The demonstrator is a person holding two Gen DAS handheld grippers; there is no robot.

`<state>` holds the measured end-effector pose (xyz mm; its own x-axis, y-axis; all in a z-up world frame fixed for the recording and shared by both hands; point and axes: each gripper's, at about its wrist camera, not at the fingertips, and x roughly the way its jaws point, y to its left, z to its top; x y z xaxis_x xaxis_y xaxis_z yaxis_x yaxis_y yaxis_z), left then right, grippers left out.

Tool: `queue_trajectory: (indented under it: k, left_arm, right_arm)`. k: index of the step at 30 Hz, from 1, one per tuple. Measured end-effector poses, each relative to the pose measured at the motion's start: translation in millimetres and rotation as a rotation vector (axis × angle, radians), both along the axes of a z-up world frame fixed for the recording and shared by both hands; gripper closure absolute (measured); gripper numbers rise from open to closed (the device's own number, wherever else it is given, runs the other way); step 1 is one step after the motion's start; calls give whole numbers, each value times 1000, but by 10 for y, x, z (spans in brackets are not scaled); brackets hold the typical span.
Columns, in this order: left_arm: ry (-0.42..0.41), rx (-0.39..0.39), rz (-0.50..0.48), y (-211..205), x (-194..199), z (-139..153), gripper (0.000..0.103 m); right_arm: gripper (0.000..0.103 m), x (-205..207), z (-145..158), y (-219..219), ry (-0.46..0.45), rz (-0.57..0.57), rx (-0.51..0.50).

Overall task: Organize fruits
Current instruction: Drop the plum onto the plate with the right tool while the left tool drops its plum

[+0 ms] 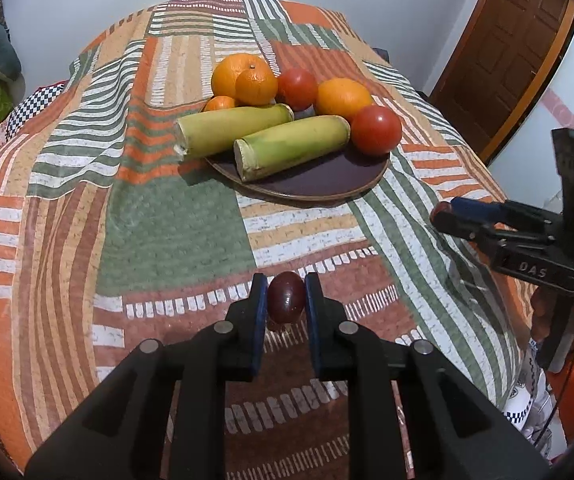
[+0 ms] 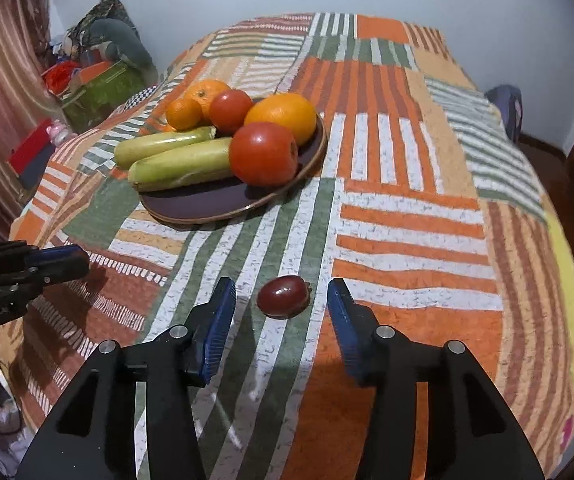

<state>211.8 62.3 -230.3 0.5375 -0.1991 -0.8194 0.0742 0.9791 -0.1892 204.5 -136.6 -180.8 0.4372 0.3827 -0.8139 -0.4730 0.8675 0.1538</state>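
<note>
Dark red, a grape [image 1: 285, 297] sat pinched between the left gripper [image 1: 285, 300]'s pads, short of the plate [image 1: 319, 184]. Another grape [image 2: 283, 295] lay on bare cloth between the right gripper [image 2: 281, 308]'s spread fingers, untouched.

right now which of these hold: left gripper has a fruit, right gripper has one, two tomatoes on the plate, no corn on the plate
1. The left gripper grips a dark fruit. True.
2. The right gripper is shut on a fruit. False: it is open, and a second dark fruit lies on the cloth between its fingers, untouched.
3. Two tomatoes sit on the plate. True.
4. The plate holds no corn. False: two corn cobs lie on it, in front of the oranges.
</note>
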Motion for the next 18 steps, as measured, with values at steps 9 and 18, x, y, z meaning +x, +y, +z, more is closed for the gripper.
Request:
queue_trajectory:
  k: [9, 18]
  left_arm:
    - [-23, -5, -11, -16, 131, 78, 85]
    - [-85, 3, -30, -82, 359, 258, 85]
  right_arm:
    - [78, -4, -15, 91, -25, 41, -18]
    - [78, 86, 275, 330, -113, 88, 33]
